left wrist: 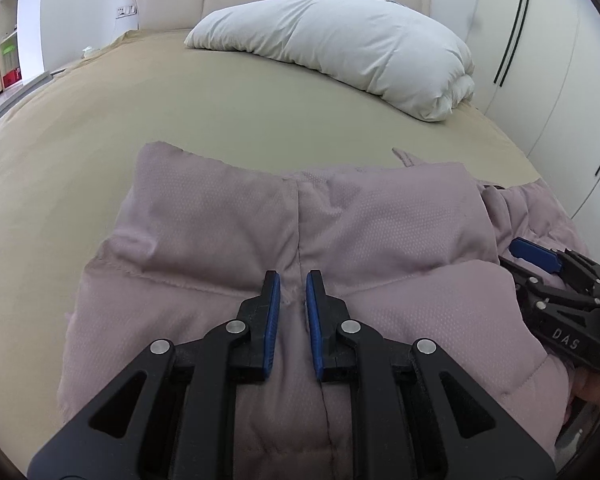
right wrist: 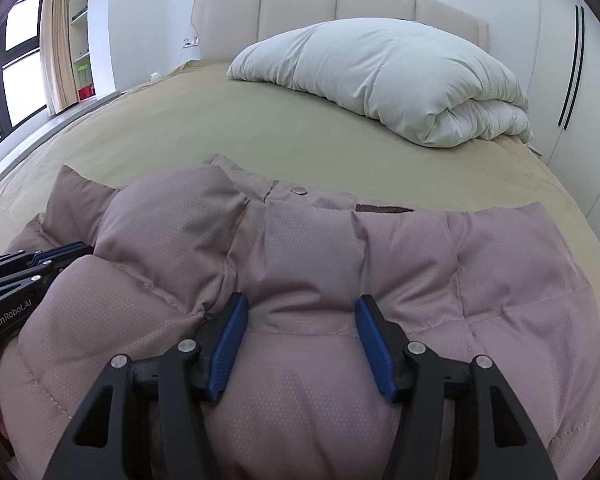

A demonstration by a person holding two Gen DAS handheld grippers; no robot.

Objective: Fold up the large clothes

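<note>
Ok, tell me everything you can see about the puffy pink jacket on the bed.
The jacket is a dusty mauve-pink quilted puffer with a finely dotted fabric, stitched panels and a metal snap near its far edge. It lies bunched and partly folded on the tan bed sheet, near the foot of the bed. The left hand-held gripper sits almost closed over a pinch of fabric at a seam; the right hand-held gripper is open, its fingers straddling a puffed panel.
</note>
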